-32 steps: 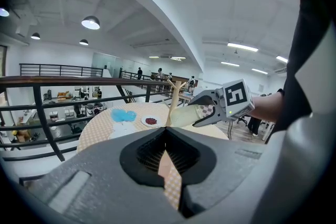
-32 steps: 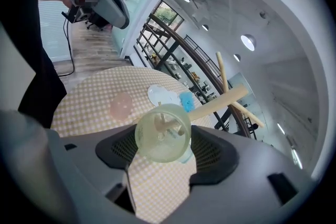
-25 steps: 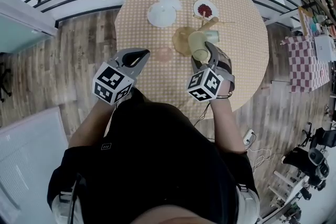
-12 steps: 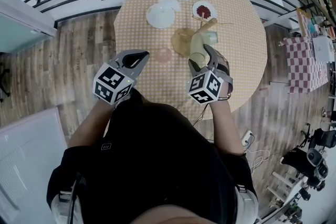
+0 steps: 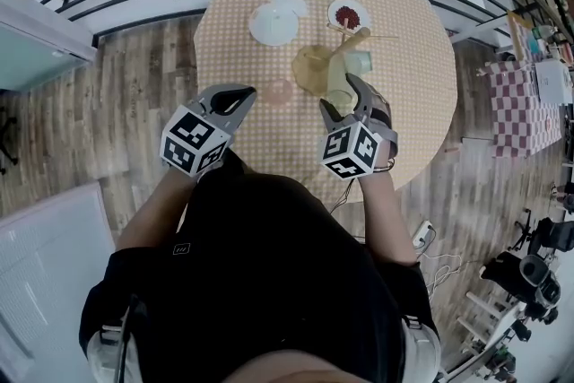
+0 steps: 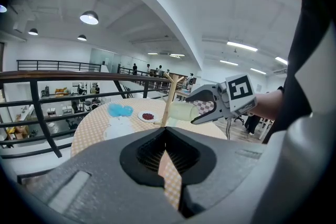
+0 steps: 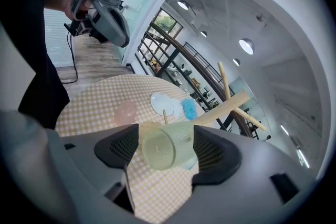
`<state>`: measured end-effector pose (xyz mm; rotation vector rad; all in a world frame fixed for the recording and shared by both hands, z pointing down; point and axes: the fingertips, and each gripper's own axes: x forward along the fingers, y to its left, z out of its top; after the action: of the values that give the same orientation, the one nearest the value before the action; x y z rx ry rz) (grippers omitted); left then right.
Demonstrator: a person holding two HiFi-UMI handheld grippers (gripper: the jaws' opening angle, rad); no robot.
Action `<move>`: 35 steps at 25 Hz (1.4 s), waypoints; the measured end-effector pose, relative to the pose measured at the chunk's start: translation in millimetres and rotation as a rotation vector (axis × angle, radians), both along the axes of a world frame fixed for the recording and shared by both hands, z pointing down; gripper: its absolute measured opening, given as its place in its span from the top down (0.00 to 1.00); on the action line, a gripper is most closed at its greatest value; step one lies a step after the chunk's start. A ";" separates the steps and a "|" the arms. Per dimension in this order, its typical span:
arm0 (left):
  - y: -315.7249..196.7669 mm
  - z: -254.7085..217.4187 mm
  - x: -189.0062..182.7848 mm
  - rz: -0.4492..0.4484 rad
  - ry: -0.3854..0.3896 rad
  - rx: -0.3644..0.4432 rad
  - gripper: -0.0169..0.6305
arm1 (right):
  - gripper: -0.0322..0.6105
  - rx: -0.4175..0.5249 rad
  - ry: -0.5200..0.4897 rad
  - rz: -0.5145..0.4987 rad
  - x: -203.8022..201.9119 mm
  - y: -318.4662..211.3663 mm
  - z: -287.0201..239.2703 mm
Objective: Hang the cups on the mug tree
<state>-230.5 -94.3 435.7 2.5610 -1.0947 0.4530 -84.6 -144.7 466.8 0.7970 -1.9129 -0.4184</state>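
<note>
Holds pale green cup [image 7: 169, 147] across its body in right gripper [image 5: 341, 94], just beside mug tree [image 7: 231, 104] trunk, above table [image 5: 413, 94]. Has tipped right gripper slightly since a second back, otherwise stays put; judged lining up, not hung yet. Keeps cup's long axis near level: far end toward trunk, round end toward gripper. Parks left gripper [image 6: 166, 139] closed, empty, well apart.
</note>
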 end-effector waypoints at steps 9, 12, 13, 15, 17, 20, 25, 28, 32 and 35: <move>2.6 -6.4 19.7 0.037 0.024 0.021 0.96 | 0.43 0.072 -0.293 0.016 -10.4 26.1 -55.9; 7.9 -28.3 25.7 0.032 0.086 0.048 0.96 | 0.46 0.029 -0.504 0.065 -13.5 47.7 -79.7; 9.5 -34.5 27.1 0.030 0.108 0.051 0.96 | 0.48 0.016 -0.570 0.075 -14.6 54.9 -86.9; 10.7 -44.0 29.6 0.027 0.140 0.056 0.96 | 0.59 0.003 -0.700 0.062 -19.1 69.5 -103.7; 9.6 -52.8 33.3 0.033 0.158 0.063 0.96 | 0.68 -0.011 -0.819 0.046 -23.5 81.2 -119.6; 7.8 -67.6 40.9 0.055 0.183 0.078 0.96 | 0.79 -0.043 -0.959 0.075 -21.8 86.5 -132.2; 10.3 -87.5 52.0 0.081 0.221 0.114 0.96 | 0.89 -0.094 -1.052 0.121 -11.5 87.3 -125.9; 12.0 -92.1 55.1 0.092 0.216 0.129 0.96 | 0.91 -0.130 -1.086 0.130 -6.8 87.2 -119.7; 12.3 -86.3 53.6 0.087 0.212 0.118 0.96 | 0.91 -0.113 -1.072 0.160 -1.0 83.2 -116.7; 11.2 -87.7 49.7 0.080 0.219 0.124 0.96 | 0.91 -0.099 -1.074 0.186 2.8 78.3 -114.9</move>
<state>-180.8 -83.2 348.0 2.6917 -0.9733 0.1212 -81.8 -66.5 351.9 1.2656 -2.7525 0.3077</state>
